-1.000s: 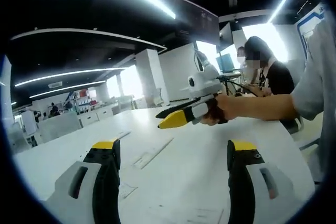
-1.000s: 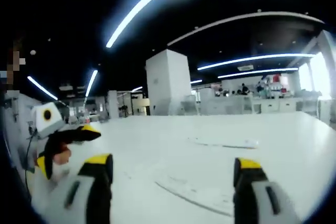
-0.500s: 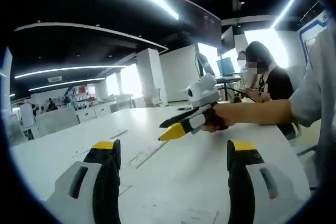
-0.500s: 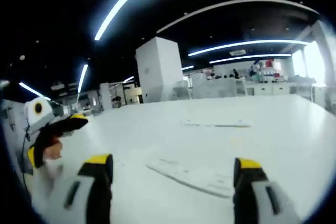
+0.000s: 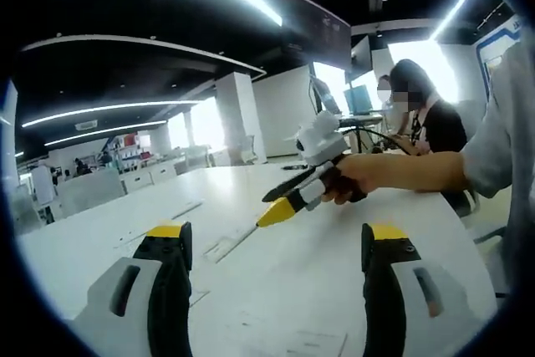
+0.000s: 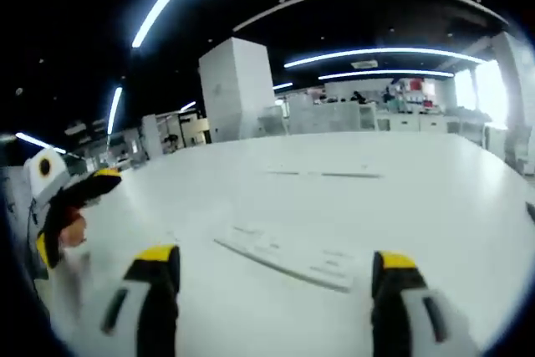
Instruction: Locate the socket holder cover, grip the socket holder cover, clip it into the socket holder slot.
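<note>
A long white ribbed strip, the socket holder (image 6: 284, 257), lies flat on the white table (image 6: 435, 206) just ahead of my right gripper (image 6: 276, 269), whose jaws stand wide apart with nothing between them. A thinner strip (image 6: 326, 175) lies farther off; which one is the cover I cannot tell. In the left gripper view the same pale strips (image 5: 227, 245) (image 5: 180, 211) lie on the table (image 5: 334, 265). My left gripper (image 5: 280, 244) is open and holds nothing. The right gripper (image 5: 276, 209), held in a hand (image 5: 347, 180), points down at the table. The left gripper (image 6: 71, 202) shows at the left edge.
A seated person (image 5: 430, 119) is at the table's far right end, beside a monitor (image 5: 359, 99). A sleeve (image 5: 501, 131) fills the right edge. A white pillar (image 6: 234, 89) and office desks (image 6: 393, 119) stand beyond the table. A small flat label (image 5: 313, 342) lies near my left jaws.
The right gripper view has tipped down and come closer to the table, so the ribbed strip sits nearer its jaws. In the left gripper view the right gripper has dipped slightly toward the table.
</note>
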`<action>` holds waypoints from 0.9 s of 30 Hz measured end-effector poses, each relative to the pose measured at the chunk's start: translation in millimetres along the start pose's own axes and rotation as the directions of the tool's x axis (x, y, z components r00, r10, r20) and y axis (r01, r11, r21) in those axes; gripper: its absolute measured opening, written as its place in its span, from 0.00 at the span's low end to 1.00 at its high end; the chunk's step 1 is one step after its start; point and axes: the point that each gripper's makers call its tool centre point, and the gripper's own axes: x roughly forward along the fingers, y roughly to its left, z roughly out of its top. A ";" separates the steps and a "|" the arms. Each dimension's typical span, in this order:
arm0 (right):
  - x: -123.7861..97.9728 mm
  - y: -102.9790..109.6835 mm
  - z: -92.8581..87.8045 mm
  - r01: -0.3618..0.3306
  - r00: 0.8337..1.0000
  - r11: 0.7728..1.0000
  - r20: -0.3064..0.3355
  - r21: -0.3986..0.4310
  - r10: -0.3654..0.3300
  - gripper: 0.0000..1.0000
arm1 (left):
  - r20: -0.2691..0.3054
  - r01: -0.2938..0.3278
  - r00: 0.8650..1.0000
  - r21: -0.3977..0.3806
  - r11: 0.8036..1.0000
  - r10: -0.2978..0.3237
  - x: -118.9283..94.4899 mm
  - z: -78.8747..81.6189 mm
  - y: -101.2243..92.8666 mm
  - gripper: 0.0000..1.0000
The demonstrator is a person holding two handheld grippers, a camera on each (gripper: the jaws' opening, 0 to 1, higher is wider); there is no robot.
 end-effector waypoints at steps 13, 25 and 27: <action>-1.8 1.3 -1.9 -0.008 1.000 0.999 -0.009 0.049 0.008 0.95 | -0.002 0.005 1.000 0.004 1.000 -0.005 -1.4 0.3 -2.6 0.82; 1.5 9.1 -10.8 -0.021 0.999 0.999 -0.041 0.039 0.023 0.95 | -0.005 0.004 1.000 0.004 1.000 -0.004 -1.0 -0.7 -1.6 0.81; 1.6 9.9 -11.2 -0.026 0.999 0.999 -0.040 0.041 0.027 0.95 | -0.004 0.003 1.000 0.010 1.000 -0.003 -0.9 -0.3 -1.6 0.81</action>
